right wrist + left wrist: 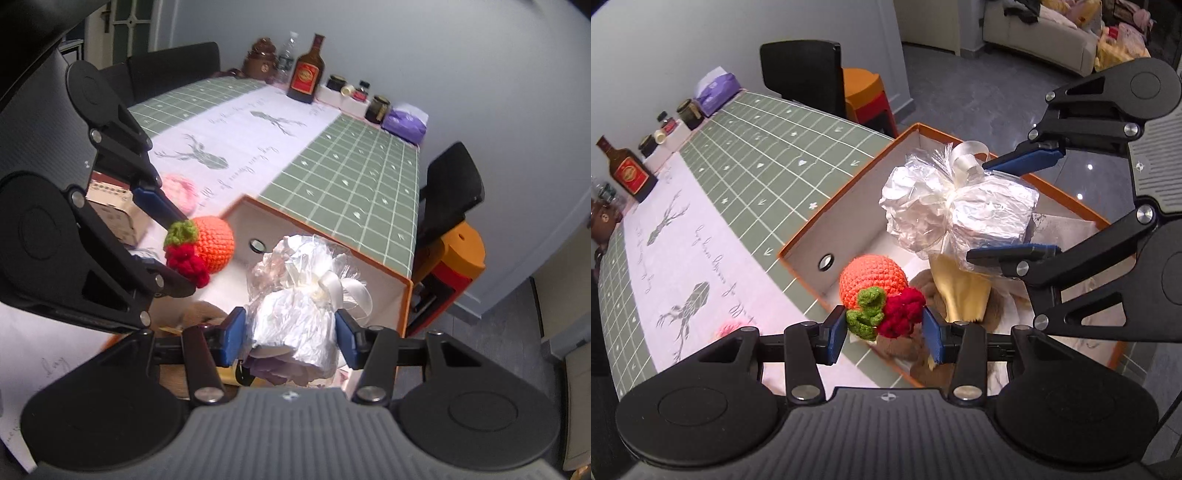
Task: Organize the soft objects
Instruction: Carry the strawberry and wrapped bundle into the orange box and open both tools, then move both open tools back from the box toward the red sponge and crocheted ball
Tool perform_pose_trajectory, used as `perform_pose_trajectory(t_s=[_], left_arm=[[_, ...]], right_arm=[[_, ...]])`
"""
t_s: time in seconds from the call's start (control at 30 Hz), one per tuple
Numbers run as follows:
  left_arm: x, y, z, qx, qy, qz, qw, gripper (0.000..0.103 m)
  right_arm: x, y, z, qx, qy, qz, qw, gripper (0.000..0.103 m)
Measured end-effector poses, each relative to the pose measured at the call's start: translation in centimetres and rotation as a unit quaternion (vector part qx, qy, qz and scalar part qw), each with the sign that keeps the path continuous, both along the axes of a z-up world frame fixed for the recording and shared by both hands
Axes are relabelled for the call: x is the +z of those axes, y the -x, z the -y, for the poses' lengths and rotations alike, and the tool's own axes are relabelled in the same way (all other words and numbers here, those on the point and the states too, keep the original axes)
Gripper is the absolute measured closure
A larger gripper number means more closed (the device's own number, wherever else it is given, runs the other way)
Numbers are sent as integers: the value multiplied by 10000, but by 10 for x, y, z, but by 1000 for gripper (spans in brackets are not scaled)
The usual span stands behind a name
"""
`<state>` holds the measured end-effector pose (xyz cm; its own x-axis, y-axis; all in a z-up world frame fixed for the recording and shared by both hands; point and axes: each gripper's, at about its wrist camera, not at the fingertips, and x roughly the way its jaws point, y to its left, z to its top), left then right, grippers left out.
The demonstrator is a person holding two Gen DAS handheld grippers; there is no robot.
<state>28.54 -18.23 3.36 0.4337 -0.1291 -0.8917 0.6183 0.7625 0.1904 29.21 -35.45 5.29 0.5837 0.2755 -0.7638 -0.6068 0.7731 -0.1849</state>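
- My left claw (884,332) is closed on a crocheted toy (873,286), an orange ball with green leaves and red berries. The blue pads press the leaf-and-berry end, so the round body hangs free ahead of the fingers and can go down first.
- My right claw (290,338) is closed on a bundle wrapped in crinkled foil (295,317) and clear film, tied with a white ribbon (334,286). I grip the firm wrapped body, not the ribbon, which I judge would slip or come undone.
- Both things hang over the open orange box (849,192), which stands at the table's near corner on the green checked cloth (768,147). They are held above it because the box is where soft things are being gathered.
- Inside the box I see something brown and furry (916,284) and a cream piece (956,291); what they are I cannot tell.
- A pink soft thing (181,190) lies on the white runner beside the box, not yet put away.
- The two loads sit close together, so lowering both at once may make them bump.
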Motion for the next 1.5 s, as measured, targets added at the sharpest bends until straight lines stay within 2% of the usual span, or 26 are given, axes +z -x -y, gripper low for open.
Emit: perform_pose_trajectory(t_s=[0.17, 0.37, 0.47, 0.73, 0.9, 1.1, 1.17, 1.37, 1.5], left_arm=[[-24, -22, 18, -158, -290, -142, 9994, 53], [-54, -38, 27, -364, -800, -235, 9959, 53], [-61, -47, 22, -208, -878, -285, 9955, 53], [-65, -50, 21, -340, -896, -243, 9951, 52], [-67, -47, 22, -573, -979, -136, 9934, 47], [-62, -44, 19, -584, -930, -39, 9939, 41], [-59, -41, 17, -627, -901, -25, 9940, 41], [-40, -23, 14, -688, -665, 89, 9954, 40], [-26, -8, 6, -639, -493, 267, 9964, 39]], right_arm=[[-22, -28, 12, -38, -61, -253, 9997, 51], [-50, -52, 3, 109, -72, -454, 9989, 50], [-62, -63, -2, 124, -70, -581, 9982, 50], [-86, -75, -6, 159, 88, -813, 9965, 44], [-82, -74, -6, 185, 160, -711, 9972, 38], [-76, -70, -8, 142, 257, -553, 9980, 31], [-73, -67, -9, 100, 322, -449, 9984, 23], [-55, -57, -10, -37, 382, -233, 9990, 16], [-41, -48, -14, -233, 344, 13, 9991, 15]])
